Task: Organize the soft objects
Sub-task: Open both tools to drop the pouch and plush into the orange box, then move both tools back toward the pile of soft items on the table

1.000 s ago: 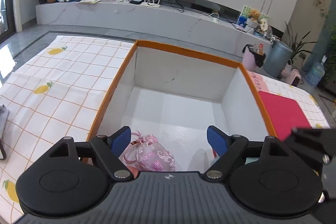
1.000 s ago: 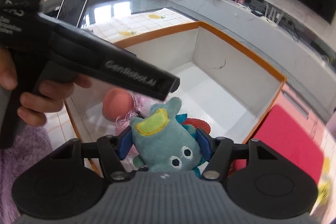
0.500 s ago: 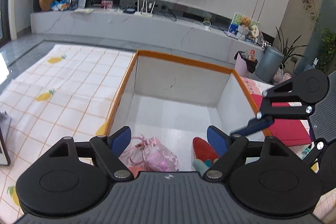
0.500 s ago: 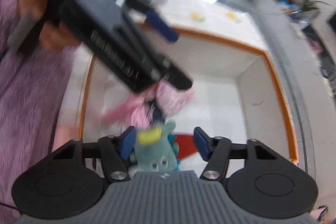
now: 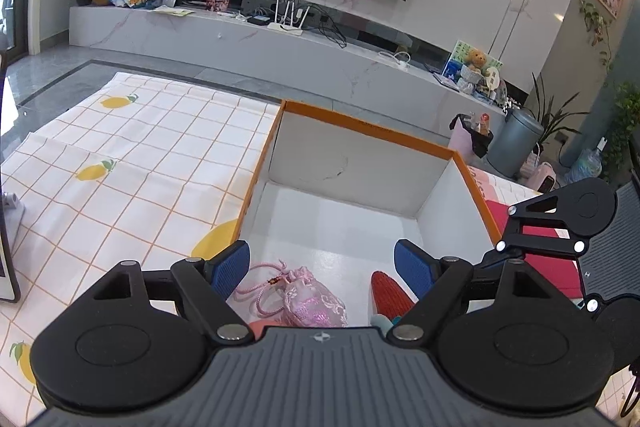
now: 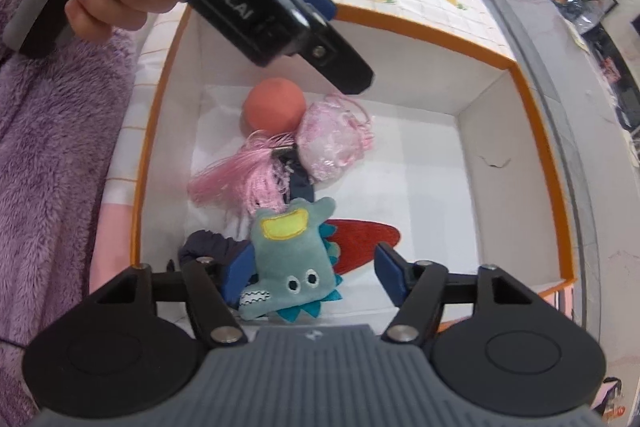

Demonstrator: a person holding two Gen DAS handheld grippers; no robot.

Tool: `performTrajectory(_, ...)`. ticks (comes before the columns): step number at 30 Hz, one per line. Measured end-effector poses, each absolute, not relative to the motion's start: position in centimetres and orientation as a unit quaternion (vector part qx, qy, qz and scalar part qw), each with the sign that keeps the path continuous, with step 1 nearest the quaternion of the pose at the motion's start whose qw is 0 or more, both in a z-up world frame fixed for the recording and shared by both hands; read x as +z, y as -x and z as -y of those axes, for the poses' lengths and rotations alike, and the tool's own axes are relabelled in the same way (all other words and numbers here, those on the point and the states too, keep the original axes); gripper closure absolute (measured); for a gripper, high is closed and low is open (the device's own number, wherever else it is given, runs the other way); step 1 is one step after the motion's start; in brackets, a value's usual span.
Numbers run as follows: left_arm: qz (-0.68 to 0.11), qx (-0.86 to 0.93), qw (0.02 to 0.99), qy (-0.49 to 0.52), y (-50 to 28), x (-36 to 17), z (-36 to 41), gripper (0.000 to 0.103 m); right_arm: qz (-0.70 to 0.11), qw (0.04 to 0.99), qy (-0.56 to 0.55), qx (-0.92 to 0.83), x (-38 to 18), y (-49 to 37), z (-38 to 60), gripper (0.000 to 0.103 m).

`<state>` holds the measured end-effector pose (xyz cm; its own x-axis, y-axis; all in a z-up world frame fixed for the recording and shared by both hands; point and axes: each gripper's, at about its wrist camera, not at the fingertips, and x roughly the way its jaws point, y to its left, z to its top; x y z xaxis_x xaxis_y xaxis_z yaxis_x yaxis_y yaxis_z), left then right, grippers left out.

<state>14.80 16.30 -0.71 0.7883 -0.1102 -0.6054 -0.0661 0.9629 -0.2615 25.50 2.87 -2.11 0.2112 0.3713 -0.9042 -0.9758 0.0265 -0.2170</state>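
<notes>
Left wrist view: we see the left gripper (image 5: 322, 265) spread wide, holding nothing, over the box (image 5: 360, 125); pink pouch (image 5: 310, 301) on its floor.

Right wrist view: right gripper (image 6: 316, 273) jaws apart (left pad beside it), teal plush monster (image 6: 294, 259) lying inside box near coral ball (image 6: 274, 105).

In the white box (image 6: 500, 131) lie a teal monster plush (image 6: 294, 259) over a red pad (image 6: 366, 241), a pink pouch (image 6: 332, 143), tassel (image 6: 240, 183) and orange ball (image 6: 274, 107).
</notes>
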Motion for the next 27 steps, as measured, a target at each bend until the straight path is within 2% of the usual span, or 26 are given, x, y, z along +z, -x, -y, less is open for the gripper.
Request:
performTrajectory(1, -0.323, -0.011, 0.936, 0.137, -14.8, -0.6, -16.4, 0.007, -0.331, 0.639, 0.446, 0.533, -2.0, -25.2, -2.7, 0.026)
performTrajectory(2, -0.320, -0.011, 0.937, 0.137, -14.8, -0.6, -16.4, 0.007, -0.327, 0.642, 0.434, 0.540, -1.3, -24.7, -2.1, 0.009)
performTrajectory(4, -0.320, -0.012, 0.937, 0.137, -14.8, -0.6, -16.2, 0.007, -0.315, 0.648, 0.408, 0.561, -0.4, -24.2, -1.4, 0.003)
performTrajectory(11, -0.323, -0.001, 0.939, 0.118, -14.9, -0.7, -15.2, 0.007, -0.289, 0.664, 0.428, 0.541, 1.0, -21.9, -0.7, 0.003)
performTrajectory(21, -0.323, 0.019, 0.939, 0.113, -14.8, -0.6, -14.8, 0.007, -0.306, 0.737, 0.374, 0.472, 4.9, -21.8, 3.2, 0.003)
performTrajectory(27, -0.298, 0.039, 0.943, 0.141, -13.9, 2.2, -14.2, 0.007, -0.251, 0.817, 0.349, 0.385, 6.9, -21.7, 8.1, 0.003)
